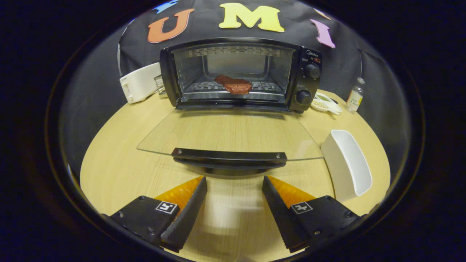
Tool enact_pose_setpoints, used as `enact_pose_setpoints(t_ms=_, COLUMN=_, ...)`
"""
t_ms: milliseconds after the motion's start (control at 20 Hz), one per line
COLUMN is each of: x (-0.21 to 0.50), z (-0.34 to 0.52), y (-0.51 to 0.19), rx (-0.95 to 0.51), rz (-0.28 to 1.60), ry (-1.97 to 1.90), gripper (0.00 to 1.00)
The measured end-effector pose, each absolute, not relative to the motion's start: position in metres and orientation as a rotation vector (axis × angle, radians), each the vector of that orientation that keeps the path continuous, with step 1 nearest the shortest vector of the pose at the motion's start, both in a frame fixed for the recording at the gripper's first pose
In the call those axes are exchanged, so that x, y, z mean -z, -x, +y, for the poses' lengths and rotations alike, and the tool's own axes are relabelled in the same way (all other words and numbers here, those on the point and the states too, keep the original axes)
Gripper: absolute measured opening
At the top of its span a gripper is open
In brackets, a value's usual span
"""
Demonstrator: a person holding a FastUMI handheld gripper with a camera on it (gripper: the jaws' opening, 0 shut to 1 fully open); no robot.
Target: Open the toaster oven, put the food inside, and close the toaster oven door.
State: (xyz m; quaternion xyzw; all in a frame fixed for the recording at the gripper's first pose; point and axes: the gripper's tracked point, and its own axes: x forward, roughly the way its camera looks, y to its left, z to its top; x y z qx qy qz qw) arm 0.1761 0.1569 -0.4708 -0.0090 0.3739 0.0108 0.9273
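A black toaster oven stands at the back of the round wooden table, its glass door folded down flat toward me. A reddish-brown piece of food lies on the rack inside the cavity. The door's black handle bar sits just ahead of my fingertips. My gripper is open, fingers spread wide above the tabletop, with nothing between them.
A white toaster stands left of the oven. To the right of the door lies an empty white tray. Beyond it are a small dish and a small bottle near the table's edge.
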Motion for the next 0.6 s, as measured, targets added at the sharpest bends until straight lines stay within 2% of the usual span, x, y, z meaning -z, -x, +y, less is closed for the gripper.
enact_pose_setpoints(t_ms=600, x=0.404, z=0.155, y=-0.213, rx=-0.043, rz=0.697, ry=0.031, gripper=0.98)
